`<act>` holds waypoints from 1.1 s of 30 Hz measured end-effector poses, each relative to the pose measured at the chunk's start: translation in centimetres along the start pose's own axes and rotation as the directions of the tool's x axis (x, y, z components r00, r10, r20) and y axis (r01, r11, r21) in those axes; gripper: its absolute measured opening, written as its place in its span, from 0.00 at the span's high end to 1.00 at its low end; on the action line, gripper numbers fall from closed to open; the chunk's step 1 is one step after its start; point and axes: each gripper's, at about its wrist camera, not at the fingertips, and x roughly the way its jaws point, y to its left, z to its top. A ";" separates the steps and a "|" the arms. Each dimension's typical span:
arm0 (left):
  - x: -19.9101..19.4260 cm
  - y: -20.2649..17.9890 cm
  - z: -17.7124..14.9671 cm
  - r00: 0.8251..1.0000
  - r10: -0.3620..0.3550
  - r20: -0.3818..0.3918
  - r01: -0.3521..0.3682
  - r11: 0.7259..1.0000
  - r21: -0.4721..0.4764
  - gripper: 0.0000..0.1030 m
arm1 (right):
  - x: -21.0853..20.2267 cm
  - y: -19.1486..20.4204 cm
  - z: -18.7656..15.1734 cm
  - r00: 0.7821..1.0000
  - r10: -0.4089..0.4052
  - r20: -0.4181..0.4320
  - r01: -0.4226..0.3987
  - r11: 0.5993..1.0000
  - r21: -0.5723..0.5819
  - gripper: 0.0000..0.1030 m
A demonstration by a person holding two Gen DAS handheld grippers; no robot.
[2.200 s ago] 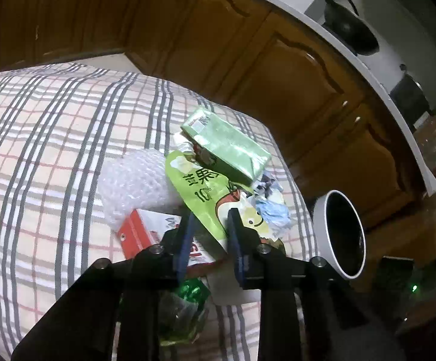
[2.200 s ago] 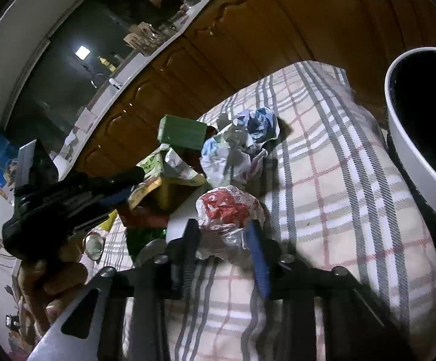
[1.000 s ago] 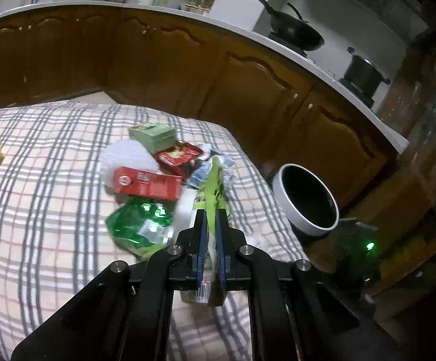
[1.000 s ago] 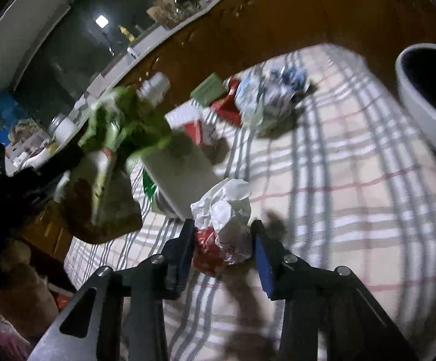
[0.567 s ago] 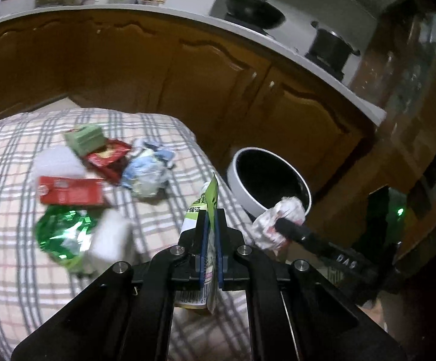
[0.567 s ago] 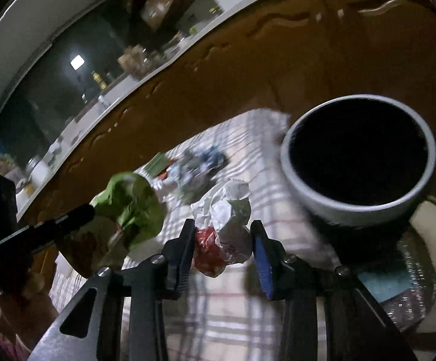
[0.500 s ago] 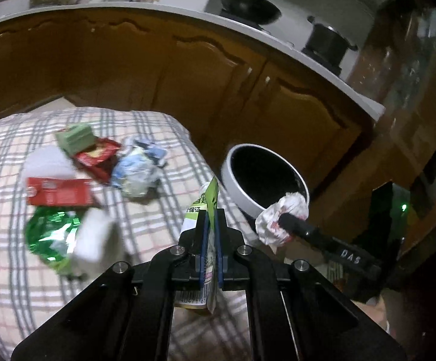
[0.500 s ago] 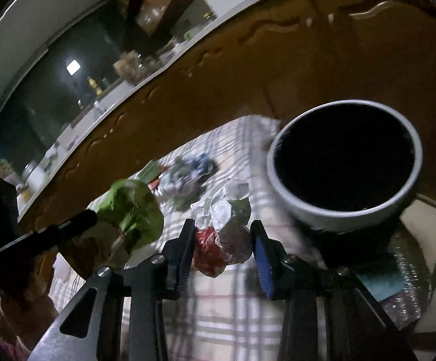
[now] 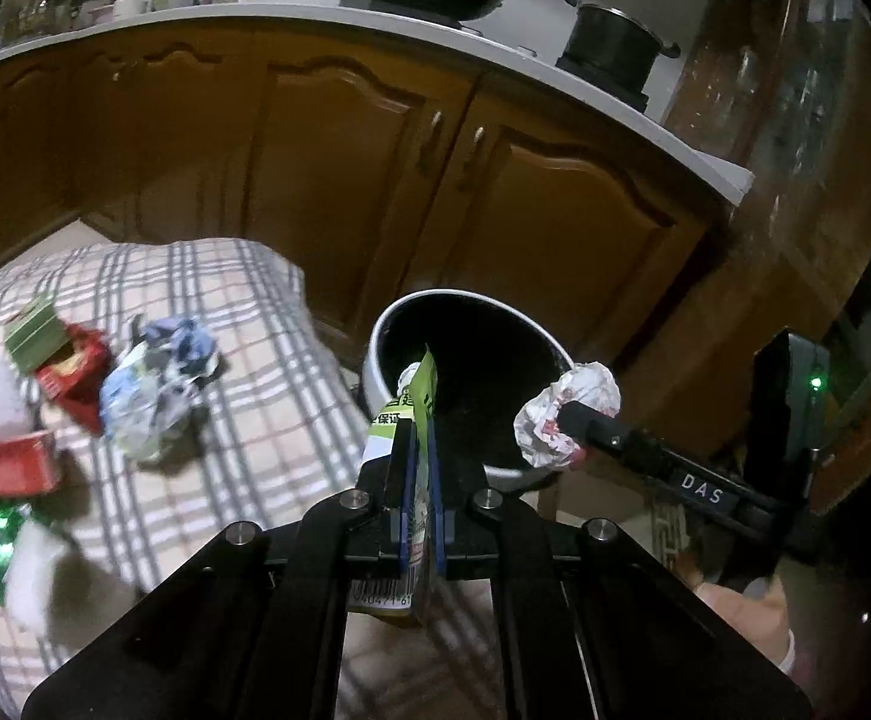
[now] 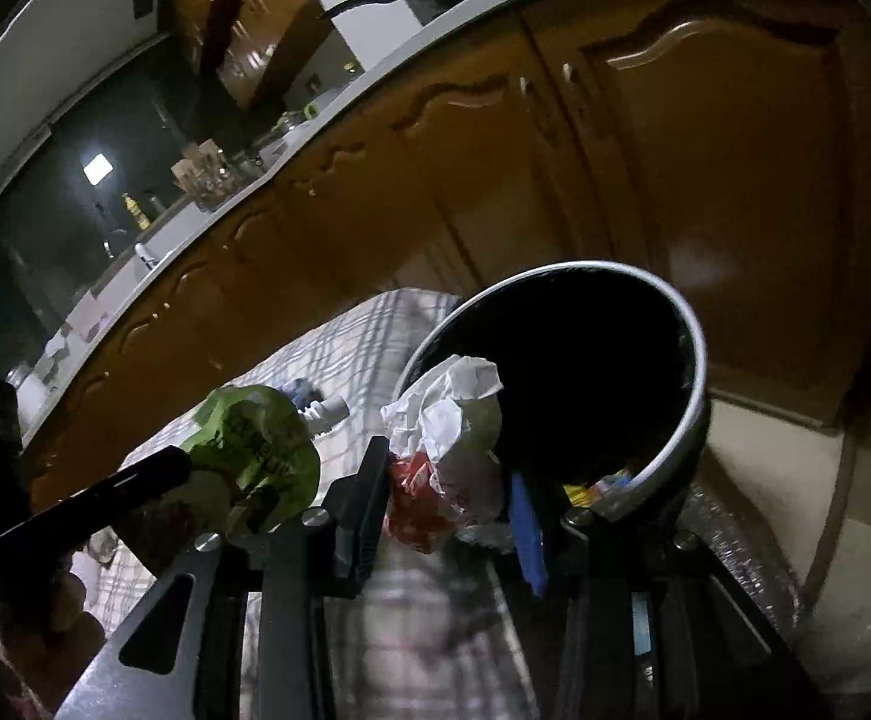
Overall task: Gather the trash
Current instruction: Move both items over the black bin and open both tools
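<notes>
Trash is now over the bin (image 9: 465, 372): both pieces were lifted off the checked cloth (image 9: 243, 408) a moment ago and carried across. The left hand-held gripper (image 9: 416, 498) is pinched narrow on a green drink pouch (image 9: 420, 396) at the bin's near rim. The right hand-held gripper (image 10: 447, 504) clamps a crumpled wrapper (image 10: 447, 420) at the opening. Release looks next. More litter remains on the cloth, including a paper wad (image 9: 153, 384) and a red carton (image 9: 3, 468).

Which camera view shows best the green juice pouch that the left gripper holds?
The right wrist view: the green juice pouch shows its broad printed face and white spout. The left wrist view shows it only edge-on, clamped in the left gripper.
</notes>
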 end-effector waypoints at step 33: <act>10.8 -3.4 3.8 0.994 -0.037 -0.100 0.038 0.999 0.014 0.87 | 4.5 -4.9 4.0 0.986 -0.151 -0.071 0.149 0.988 -0.025 0.50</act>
